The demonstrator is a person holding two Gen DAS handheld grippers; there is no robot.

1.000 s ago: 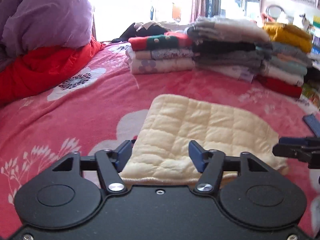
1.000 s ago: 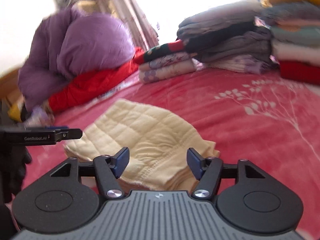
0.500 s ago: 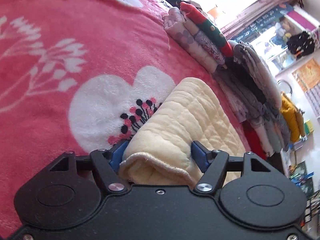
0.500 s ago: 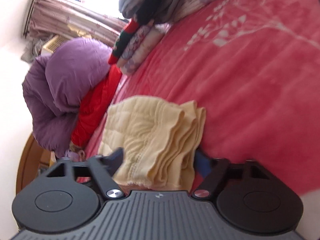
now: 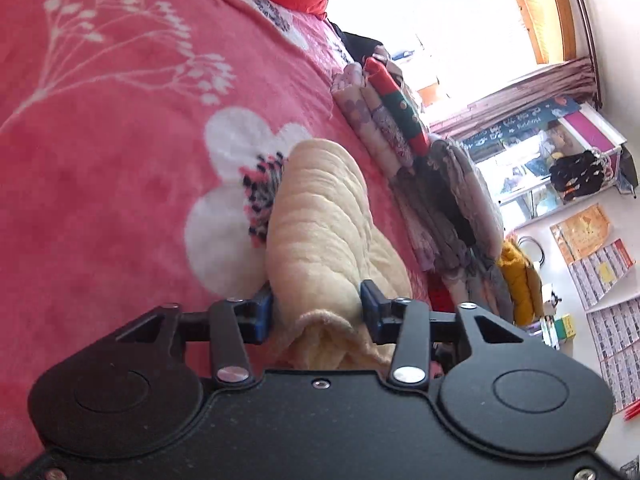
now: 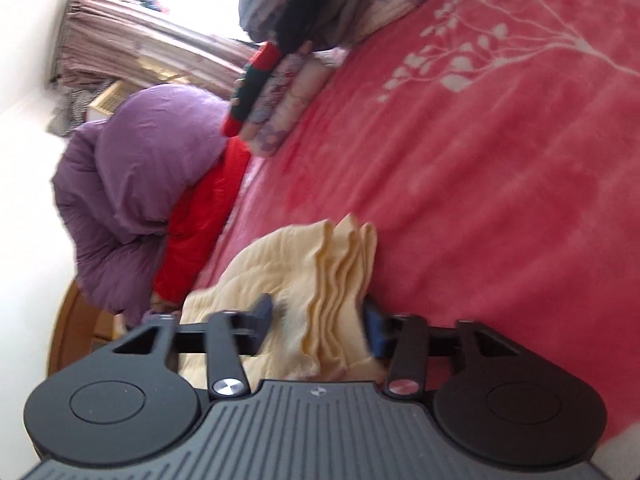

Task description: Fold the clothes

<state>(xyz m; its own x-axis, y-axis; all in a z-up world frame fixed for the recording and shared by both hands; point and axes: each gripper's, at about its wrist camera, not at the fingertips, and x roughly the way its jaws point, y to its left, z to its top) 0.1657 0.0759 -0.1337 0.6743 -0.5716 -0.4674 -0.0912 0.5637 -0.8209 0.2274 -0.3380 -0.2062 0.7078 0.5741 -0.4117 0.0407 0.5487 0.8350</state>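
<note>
A folded cream quilted garment [image 5: 316, 216] lies on the pink flowered blanket [image 5: 120, 140]. My left gripper [image 5: 316, 310] is shut on the garment's rolled near end, blue fingers [image 5: 262, 314] pressing it from both sides. In the right wrist view the garment [image 6: 320, 260] shows its layered edges. My right gripper [image 6: 318, 318] is shut on that layered stack, one blue pad above it and one beneath, against the blanket [image 6: 500, 200]. Both views are rolled sideways.
A small stack of folded clothes [image 5: 384, 120] and a taller grey stack [image 5: 448, 200] sit at the bed's far side, with a yellow sweater [image 5: 516, 276] beyond. A purple duvet [image 6: 136, 184] over a red quilt [image 6: 200, 220] fills the bed's other end.
Both grippers rolled sideways, slid around opposite ends of the cream garment, and their fingers narrowed from open to gripping it. The garment's end now bulges between the left fingers.
</note>
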